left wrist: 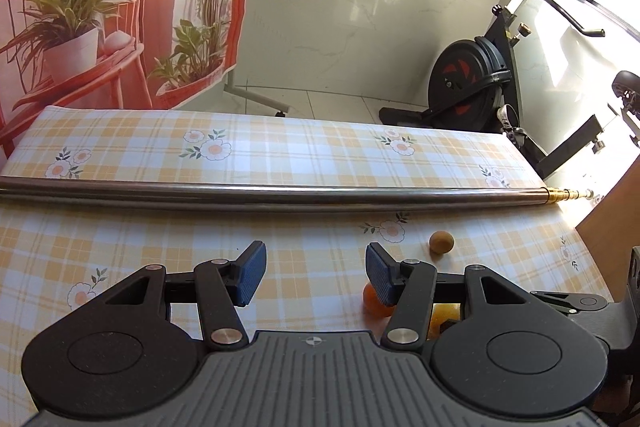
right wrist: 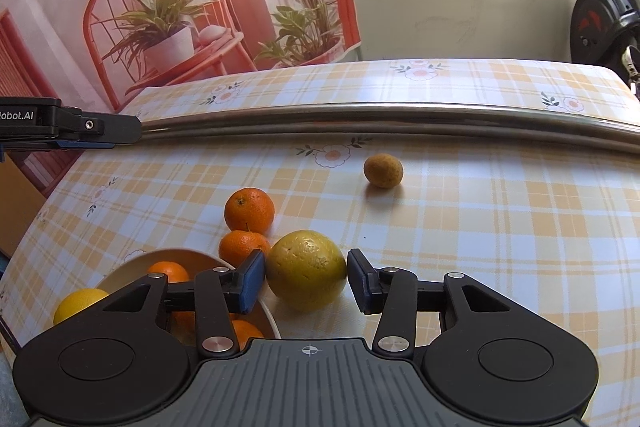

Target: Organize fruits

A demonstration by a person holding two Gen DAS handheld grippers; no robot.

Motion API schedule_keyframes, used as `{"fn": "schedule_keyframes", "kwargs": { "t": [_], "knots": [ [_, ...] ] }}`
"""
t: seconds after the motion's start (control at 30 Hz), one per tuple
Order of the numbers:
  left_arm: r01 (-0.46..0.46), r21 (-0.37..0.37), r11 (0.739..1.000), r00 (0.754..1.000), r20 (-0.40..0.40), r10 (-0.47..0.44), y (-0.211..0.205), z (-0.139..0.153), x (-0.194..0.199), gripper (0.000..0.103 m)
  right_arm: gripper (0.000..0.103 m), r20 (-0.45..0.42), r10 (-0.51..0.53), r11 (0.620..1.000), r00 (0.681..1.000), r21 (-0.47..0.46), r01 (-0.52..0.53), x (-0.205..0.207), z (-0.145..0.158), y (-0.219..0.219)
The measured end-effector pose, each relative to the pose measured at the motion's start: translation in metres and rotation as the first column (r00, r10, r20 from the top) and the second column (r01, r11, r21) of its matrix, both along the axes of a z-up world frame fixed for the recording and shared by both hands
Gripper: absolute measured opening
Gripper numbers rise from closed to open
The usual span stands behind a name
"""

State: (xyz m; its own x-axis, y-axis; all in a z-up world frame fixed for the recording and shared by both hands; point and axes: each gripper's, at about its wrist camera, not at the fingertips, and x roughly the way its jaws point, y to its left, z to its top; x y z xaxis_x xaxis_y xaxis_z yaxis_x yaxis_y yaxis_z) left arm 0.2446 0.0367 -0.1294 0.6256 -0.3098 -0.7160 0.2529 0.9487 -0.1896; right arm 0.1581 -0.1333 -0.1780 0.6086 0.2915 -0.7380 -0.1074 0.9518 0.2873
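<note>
Closest to the right wrist camera, the right gripper (right wrist: 306, 281) has its fingers spread wide around a big yellow-green citrus (right wrist: 306, 270); the blue pad on the bowl side seems to touch or nearly touch the skin, while the other pad stands clearly apart, so nothing is grasped yet. Just beside this fruit, on the side of the touching pad, is a beige bowl (right wrist: 269, 315) that already holds some oranges and a yellow fruit (right wrist: 79, 303). If the fingers close off-centre, I think the round, smooth fruit can slip forward and roll, or the pad can knock against the bowl rim. A little farther, two mandarins (right wrist: 249, 211) lie on the checked tablecloth (right wrist: 500, 247), one touching the big citrus, so a push could send them rolling too. Farther still, a small brown fruit (right wrist: 383, 170) sits alone, well apart from the others. Beyond it, a metal pole (right wrist: 380, 111) crosses the table; it would probably stop a rolling fruit, but the open table sides would not. The left gripper (left wrist: 316, 273) hangs released over the cloth, holding nothing.
</note>
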Motion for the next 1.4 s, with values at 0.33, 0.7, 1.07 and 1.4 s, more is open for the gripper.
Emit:
{"fn": "schedule_keyframes", "kwargs": {
  "t": [0.33, 0.7, 1.07, 1.4],
  "knots": [
    [0.047, -0.077, 0.996, 0.990, -0.127, -0.056, -0.031, -0.033, 0.021, 0.058, 0.041, -0.001, -0.090, 0.996, 0.996, -0.021, 0.090, -0.018, 0.000, -0.027],
    [0.040, -0.049, 0.998, 0.973, -0.224, -0.050, -0.057, -0.060, 0.031, 0.058, 0.041, 0.007, -0.118, 0.993, 0.993, 0.010, 0.118, -0.028, -0.004, -0.042],
    [0.024, -0.006, 1.000, 0.967, -0.253, -0.024, -0.064, -0.075, 0.032, 0.039, 0.042, 0.013, -0.123, 0.992, 0.992, 0.025, 0.123, -0.033, -0.005, -0.044],
    [0.011, -0.052, 0.999, 0.980, -0.198, -0.021, -0.053, -0.058, 0.022, 0.038, 0.041, 0.000, -0.146, 0.989, 0.989, 0.034, 0.146, -0.035, -0.002, -0.046]
  ]
}}
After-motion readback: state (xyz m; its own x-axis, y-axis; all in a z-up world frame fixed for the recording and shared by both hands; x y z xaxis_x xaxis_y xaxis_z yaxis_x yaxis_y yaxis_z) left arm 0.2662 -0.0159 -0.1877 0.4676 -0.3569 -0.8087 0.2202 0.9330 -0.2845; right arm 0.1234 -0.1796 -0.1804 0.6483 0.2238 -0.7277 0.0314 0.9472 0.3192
